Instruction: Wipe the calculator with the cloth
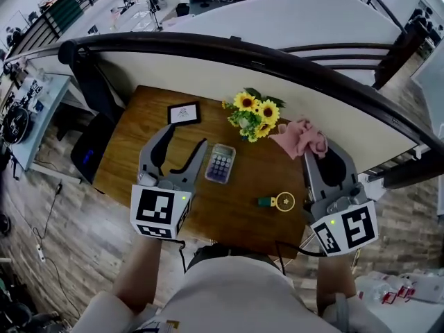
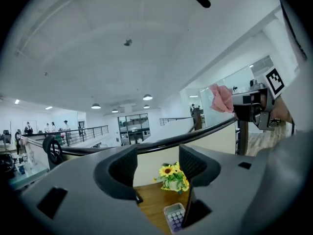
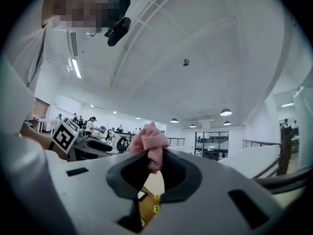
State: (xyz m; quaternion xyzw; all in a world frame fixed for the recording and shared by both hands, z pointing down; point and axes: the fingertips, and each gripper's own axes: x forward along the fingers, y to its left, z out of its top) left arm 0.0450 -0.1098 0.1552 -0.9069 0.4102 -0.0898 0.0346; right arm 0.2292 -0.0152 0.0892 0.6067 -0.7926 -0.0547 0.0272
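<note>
The calculator [image 1: 220, 163] lies flat near the middle of the wooden table [image 1: 139, 144], and its top end shows low in the left gripper view [image 2: 175, 215]. My left gripper [image 1: 186, 137] is held up above the table just left of it, jaws apart with nothing between them [image 2: 157, 168]. My right gripper [image 1: 316, 151] hangs over the table's right side, shut on a bunched pink cloth [image 1: 300, 137] that sticks out past the jaws [image 3: 149, 143]. The left gripper view also shows that cloth [image 2: 221, 98].
A pot of sunflowers [image 1: 255, 114] stands at the table's far edge behind the calculator. A small framed card [image 1: 184, 112] stands far left, and a green and yellow trinket [image 1: 277, 202] lies near right. A dark curved railing [image 1: 243, 54] runs behind the table.
</note>
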